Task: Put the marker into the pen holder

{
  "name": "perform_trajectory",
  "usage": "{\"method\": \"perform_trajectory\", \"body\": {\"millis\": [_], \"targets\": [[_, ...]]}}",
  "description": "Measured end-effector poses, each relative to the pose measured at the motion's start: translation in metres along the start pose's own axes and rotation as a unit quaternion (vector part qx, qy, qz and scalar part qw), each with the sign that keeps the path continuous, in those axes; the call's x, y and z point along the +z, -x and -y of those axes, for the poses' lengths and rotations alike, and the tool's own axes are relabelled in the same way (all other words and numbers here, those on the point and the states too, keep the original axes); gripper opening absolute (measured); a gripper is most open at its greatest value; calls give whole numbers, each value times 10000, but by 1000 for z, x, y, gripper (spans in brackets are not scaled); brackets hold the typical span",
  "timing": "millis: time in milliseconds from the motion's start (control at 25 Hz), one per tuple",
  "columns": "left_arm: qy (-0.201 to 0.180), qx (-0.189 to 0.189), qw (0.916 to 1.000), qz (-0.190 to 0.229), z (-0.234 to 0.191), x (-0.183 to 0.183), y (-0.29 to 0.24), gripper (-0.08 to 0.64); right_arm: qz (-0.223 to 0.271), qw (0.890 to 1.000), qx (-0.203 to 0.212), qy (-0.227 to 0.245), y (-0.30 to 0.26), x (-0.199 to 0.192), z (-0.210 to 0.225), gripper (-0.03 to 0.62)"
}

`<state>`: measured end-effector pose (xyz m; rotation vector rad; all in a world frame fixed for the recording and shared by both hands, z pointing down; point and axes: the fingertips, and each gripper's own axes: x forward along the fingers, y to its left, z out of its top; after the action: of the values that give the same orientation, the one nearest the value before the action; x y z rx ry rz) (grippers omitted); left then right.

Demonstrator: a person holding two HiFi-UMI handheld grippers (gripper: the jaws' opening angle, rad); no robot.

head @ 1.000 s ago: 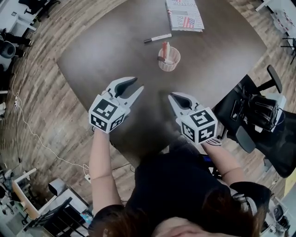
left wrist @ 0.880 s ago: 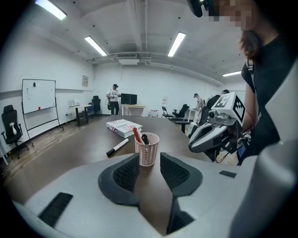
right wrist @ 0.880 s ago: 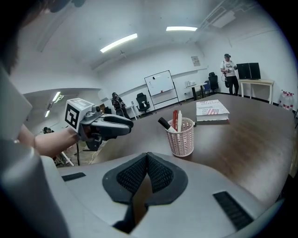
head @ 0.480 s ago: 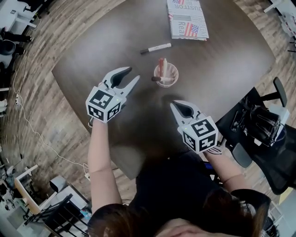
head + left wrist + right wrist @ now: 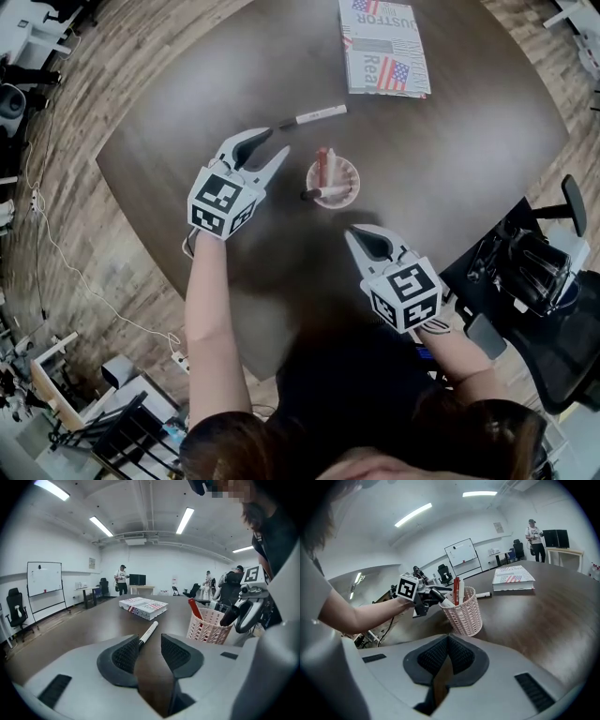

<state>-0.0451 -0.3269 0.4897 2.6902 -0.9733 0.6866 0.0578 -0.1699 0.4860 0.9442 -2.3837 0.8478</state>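
Observation:
A white marker (image 5: 314,116) with a black cap lies on the dark table (image 5: 187,112), beyond the pink basket pen holder (image 5: 333,181). The holder has a red pen and other pens in it. My left gripper (image 5: 265,145) is left of the holder and open. Its jaws have just been closing, with nothing between them. In the left gripper view the marker (image 5: 148,632) has its capped end just past the left gripper (image 5: 150,644) tips, with the pen holder (image 5: 208,625) to the right. My right gripper (image 5: 361,236) hangs shut and empty on the near side of the holder (image 5: 464,613).
A book with a flag cover (image 5: 384,47) lies at the table's far side. A black office chair (image 5: 530,267) stands right of the table. The table's rounded edge runs close on the left. People stand far off in the room (image 5: 121,579).
My left gripper has gone forward over the table, from the near edge up to the marker's capped end. The right gripper has advanced a little toward the pen holder.

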Motion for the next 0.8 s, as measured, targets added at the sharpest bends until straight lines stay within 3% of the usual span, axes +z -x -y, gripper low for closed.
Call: {"method": "perform_trajectory", "body": {"millis": [160, 600, 800], "targets": [[-122, -11, 9997, -215, -9, -11, -19, 163, -100, 9999, -9, 59, -3, -5, 8, 15], [39, -183, 9989, -430, -26, -23, -41, 161, -214, 9997, -99, 35, -8, -14, 19, 15], [-480, -113, 9939, -985, -27, -35, -47, 183, -244, 9997, -71, 0, -8, -15, 15, 15]]}}
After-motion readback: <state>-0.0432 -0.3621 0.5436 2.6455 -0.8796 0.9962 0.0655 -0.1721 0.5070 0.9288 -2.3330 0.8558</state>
